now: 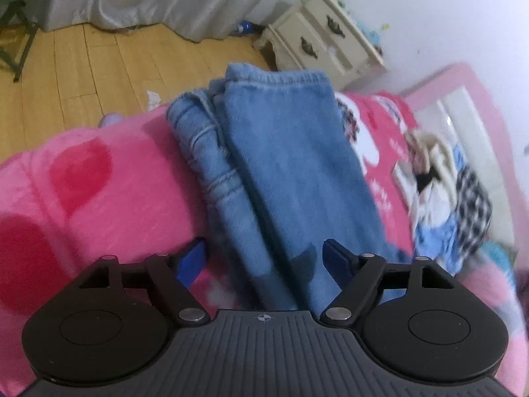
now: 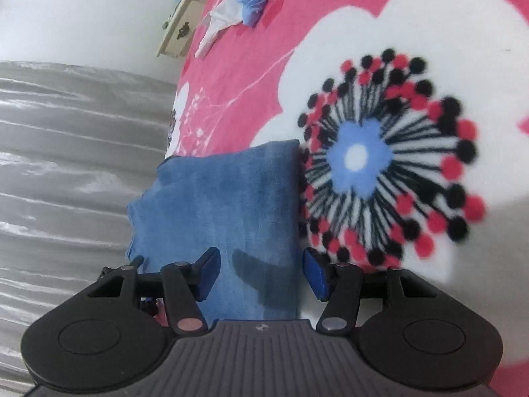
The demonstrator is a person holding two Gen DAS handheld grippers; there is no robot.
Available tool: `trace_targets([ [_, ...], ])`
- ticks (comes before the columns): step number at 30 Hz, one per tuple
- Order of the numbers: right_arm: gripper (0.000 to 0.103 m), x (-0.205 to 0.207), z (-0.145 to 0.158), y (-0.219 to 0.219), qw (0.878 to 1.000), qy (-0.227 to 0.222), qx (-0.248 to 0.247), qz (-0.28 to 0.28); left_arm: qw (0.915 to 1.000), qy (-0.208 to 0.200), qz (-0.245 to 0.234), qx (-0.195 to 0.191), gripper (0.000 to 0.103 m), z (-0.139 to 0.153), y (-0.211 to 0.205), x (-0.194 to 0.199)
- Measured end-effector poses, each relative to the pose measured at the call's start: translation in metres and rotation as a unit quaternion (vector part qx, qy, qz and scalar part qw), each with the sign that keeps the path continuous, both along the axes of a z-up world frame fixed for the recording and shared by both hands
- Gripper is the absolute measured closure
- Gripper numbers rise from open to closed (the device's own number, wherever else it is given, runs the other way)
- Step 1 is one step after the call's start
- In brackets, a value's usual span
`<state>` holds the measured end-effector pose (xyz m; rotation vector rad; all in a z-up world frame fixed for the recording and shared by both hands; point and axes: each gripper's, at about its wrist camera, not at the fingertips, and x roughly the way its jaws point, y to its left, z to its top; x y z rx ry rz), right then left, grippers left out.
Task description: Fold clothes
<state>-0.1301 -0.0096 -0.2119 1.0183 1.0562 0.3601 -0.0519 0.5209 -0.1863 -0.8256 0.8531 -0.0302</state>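
A folded blue fleece garment point(image 1: 281, 152) lies on the pink flowered blanket point(image 1: 109, 198), stretching away from me in the left wrist view, its bunched folds on the left side. My left gripper point(image 1: 264, 264) hovers over its near end, jaws wide apart with the cloth below them and nothing pinched. In the right wrist view the same blue garment point(image 2: 228, 198) lies at the bed's edge beside a large printed flower point(image 2: 373, 158). My right gripper point(image 2: 261, 274) stands open above it, its blue pads clear of the cloth.
A heap of other clothes point(image 1: 446, 192) lies further along the bed, also seen as the heap point(image 2: 241, 3) in the right wrist view. A cream bedside cabinet point(image 1: 327, 39) stands by the wall. Wooden floor point(image 1: 92, 66) and a grey curtain point(image 2: 76, 165) border the bed.
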Motion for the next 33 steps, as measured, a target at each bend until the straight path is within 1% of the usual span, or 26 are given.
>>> trace_targets([
  [4, 0.042, 0.012, -0.007, 0.002, 1.0, -0.001, 0.03, -0.009, 0.9997, -0.014, 0.018, -0.007, 0.024, -0.002, -0.002, 0.007],
  [8, 0.042, 0.022, -0.011, 0.005, 0.999, -0.011, 0.047, -0.006, 0.9994, -0.024, 0.022, 0.012, 0.024, -0.002, -0.009, 0.008],
  [10, 0.044, 0.019, -0.012, 0.004, 0.998, -0.02, 0.055, -0.001, 0.9991, -0.025, 0.021, 0.025, 0.029, -0.001, -0.011, 0.007],
  [11, 0.047, 0.014, -0.012, 0.002, 0.998, -0.024, 0.06, 0.003, 0.999, -0.025, 0.021, 0.032, 0.034, 0.0, -0.012, 0.006],
  [13, 0.053, 0.006, -0.016, -0.001, 0.997, -0.024, 0.074, 0.005, 0.9987, -0.025, 0.019, 0.041, 0.038, 0.001, -0.012, 0.005],
  [14, 0.057, 0.006, -0.018, -0.002, 0.997, -0.019, 0.073, 0.001, 0.9986, -0.025, 0.018, 0.044, 0.039, 0.001, -0.012, 0.006],
  [16, 0.061, 0.01, -0.021, -0.001, 0.997, -0.013, 0.072, -0.002, 0.9977, -0.024, 0.019, 0.061, 0.041, 0.002, -0.017, 0.006],
  [17, 0.066, 0.016, -0.02, 0.002, 0.998, -0.015, 0.064, 0.002, 0.9971, -0.024, 0.021, 0.069, 0.042, 0.002, -0.019, 0.007],
  [18, 0.074, 0.02, -0.018, 0.006, 0.998, -0.017, 0.053, 0.005, 0.9963, -0.021, 0.026, 0.079, 0.044, 0.004, -0.023, 0.007],
  [19, 0.077, 0.023, -0.013, 0.009, 0.999, -0.022, 0.032, 0.01, 0.9954, -0.017, 0.031, 0.089, 0.044, 0.005, -0.027, 0.007],
  [21, 0.083, 0.021, -0.002, 0.014, 0.999, -0.038, -0.002, 0.014, 0.9935, -0.014, 0.03, 0.109, 0.05, 0.01, -0.033, 0.008],
  [22, 0.085, 0.018, 0.003, 0.015, 0.999, -0.046, -0.011, 0.014, 0.993, -0.013, 0.028, 0.114, 0.052, 0.012, -0.034, 0.007],
  [23, 0.086, 0.013, 0.006, 0.014, 0.999, -0.052, -0.012, 0.01, 0.9929, -0.013, 0.027, 0.115, 0.057, 0.014, -0.035, 0.006],
  [24, 0.087, 0.009, 0.008, 0.012, 0.999, -0.053, -0.006, 0.004, 0.9932, -0.013, 0.025, 0.113, 0.06, 0.017, -0.035, 0.005],
  [27, 0.088, -0.002, 0.015, 0.002, 0.998, -0.058, 0.008, -0.011, 0.9935, -0.013, 0.01, 0.113, 0.065, 0.024, -0.04, -0.001],
  [30, 0.088, -0.013, 0.024, -0.014, 0.998, -0.063, 0.011, -0.023, 0.9932, -0.011, -0.014, 0.115, 0.066, 0.031, -0.052, -0.008],
  [33, 0.089, -0.024, 0.031, -0.033, 0.997, -0.064, 0.005, -0.04, 0.9932, -0.013, -0.046, 0.106, 0.067, 0.033, -0.068, -0.018],
])
